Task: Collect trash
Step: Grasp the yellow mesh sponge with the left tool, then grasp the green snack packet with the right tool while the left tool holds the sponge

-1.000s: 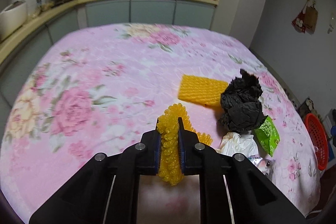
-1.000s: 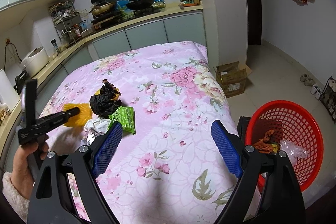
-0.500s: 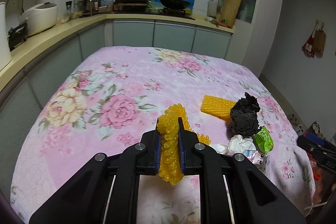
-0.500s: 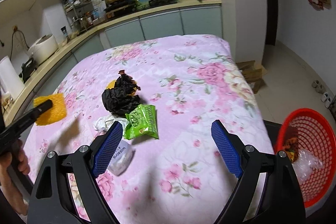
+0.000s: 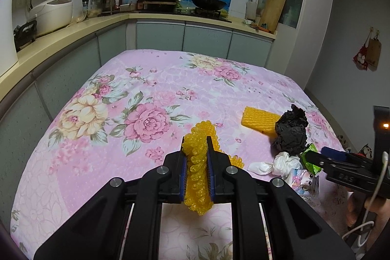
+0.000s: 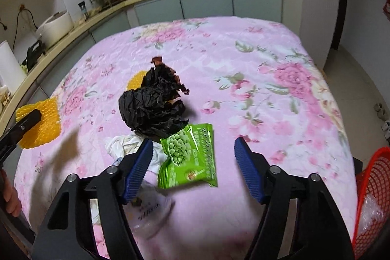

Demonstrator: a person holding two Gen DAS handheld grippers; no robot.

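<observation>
Green snack packet beside black crumpled bag

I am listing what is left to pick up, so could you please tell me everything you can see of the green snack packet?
The green snack packet is a glossy, slightly crumpled foil pouch printed with green peas and white lettering. It lies flat on the pink floral cloth, its upper corner against the crumpled black bag, white trash at its left. The right gripper is closing around it, pads not yet touching.

Grey cabinets under a cream counter wrap the floral-covered table; white walls.
</observation>
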